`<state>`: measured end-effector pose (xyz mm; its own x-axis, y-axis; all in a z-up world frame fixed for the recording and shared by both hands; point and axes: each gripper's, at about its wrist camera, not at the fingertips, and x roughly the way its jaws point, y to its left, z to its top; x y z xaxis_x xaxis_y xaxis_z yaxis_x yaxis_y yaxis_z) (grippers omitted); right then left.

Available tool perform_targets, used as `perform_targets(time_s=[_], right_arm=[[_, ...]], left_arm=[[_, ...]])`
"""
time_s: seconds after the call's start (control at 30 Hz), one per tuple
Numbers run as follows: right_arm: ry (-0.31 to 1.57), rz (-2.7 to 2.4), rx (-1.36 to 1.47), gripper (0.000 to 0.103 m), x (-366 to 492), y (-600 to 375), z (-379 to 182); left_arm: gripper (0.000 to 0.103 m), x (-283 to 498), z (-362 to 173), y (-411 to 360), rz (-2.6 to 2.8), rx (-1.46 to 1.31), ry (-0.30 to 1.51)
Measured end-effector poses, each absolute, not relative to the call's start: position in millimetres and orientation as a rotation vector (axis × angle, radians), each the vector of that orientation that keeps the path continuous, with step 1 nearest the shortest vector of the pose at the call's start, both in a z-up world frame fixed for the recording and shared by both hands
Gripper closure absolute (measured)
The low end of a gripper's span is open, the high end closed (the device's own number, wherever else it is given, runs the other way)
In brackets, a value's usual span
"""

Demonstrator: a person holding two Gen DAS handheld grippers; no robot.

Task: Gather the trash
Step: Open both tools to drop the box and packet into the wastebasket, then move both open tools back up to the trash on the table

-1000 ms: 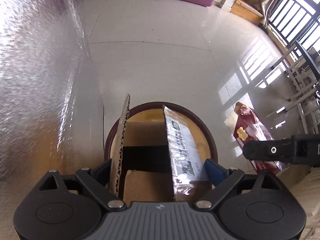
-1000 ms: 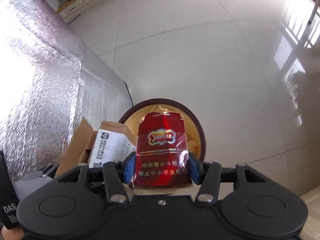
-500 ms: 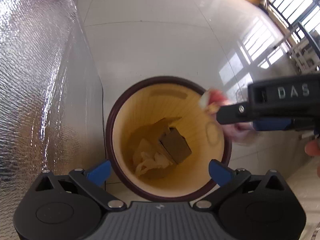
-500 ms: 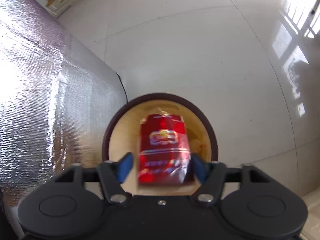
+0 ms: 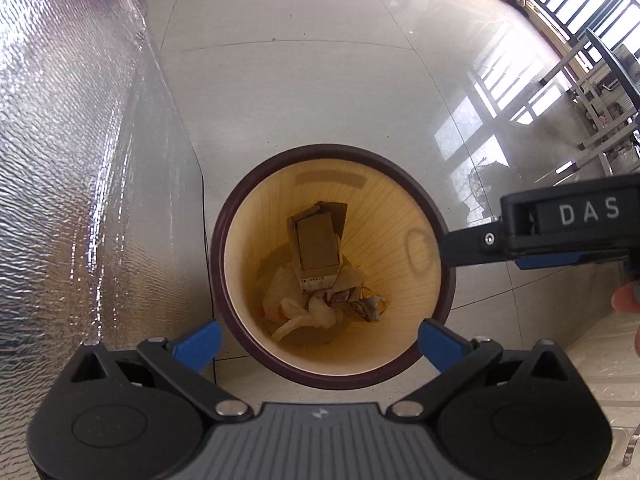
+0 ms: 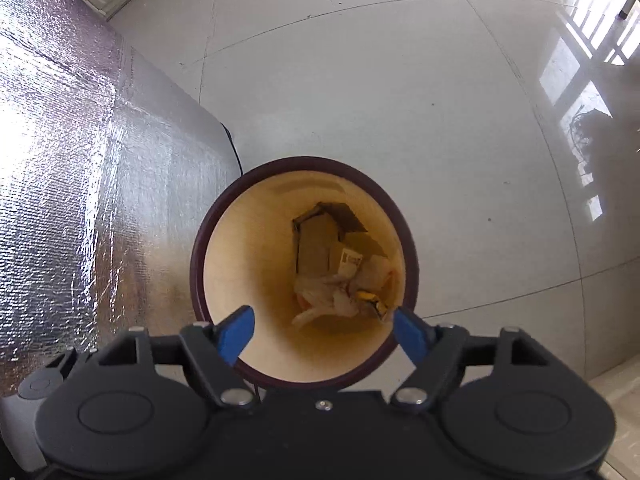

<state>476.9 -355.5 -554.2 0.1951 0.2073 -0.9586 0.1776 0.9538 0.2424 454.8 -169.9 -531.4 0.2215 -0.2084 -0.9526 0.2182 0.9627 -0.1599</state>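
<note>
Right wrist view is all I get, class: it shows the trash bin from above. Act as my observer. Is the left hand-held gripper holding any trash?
Observer: No. The left hand-held gripper is open and empty above the trash bin.
Operator: Is anything beside it?
Observer: The right hand-held gripper, lettered DAS, reaches over the rim from the right. Its jaws are opening, with nothing between them.
Operator: Can you see who holds it?
Observer: Only a person's fingertips show, at the picture's edge behind it.
</note>
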Motion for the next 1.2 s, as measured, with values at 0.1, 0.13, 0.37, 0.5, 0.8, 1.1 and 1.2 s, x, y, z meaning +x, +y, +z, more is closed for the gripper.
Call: perform_targets(time_s=[0.1, 0.13, 0.37, 0.5, 0.8, 1.1, 1.2], right_arm=[[1.378, 0.035, 0.322, 0.022, 473, -356, -546], [1.374, 0.038, 0.316, 0.021, 471, -355, -543], [1.349, 0.037, 0.297, 0.015, 463, -353, -523], [1.318, 0.039, 0.285, 0.002, 453, -354, -502], [1.238, 0.031, 0.259, 0.0, 424, -357, -447], [1.15, 0.031, 0.22, 0.0, 377, -357, -381], [1.114, 0.022, 0.208, 0.0, 360, -358, -361]], left_arm=[[0.0, 452, -524, -170, -0.302, 0.003, 1.319], [0.0, 452, -525, -170, -0.306, 0.002, 1.32], [0.0, 444, -499, -167, -0.296, 0.01, 1.292], [0.0, 437, -477, -163, -0.263, -0.001, 1.251], [0.0, 413, -425, -155, -0.265, 0.004, 1.201], [0.0, 377, -365, -140, -0.251, -0.036, 1.153], [0.0, 367, -341, -137, -0.251, -0.024, 1.117]])
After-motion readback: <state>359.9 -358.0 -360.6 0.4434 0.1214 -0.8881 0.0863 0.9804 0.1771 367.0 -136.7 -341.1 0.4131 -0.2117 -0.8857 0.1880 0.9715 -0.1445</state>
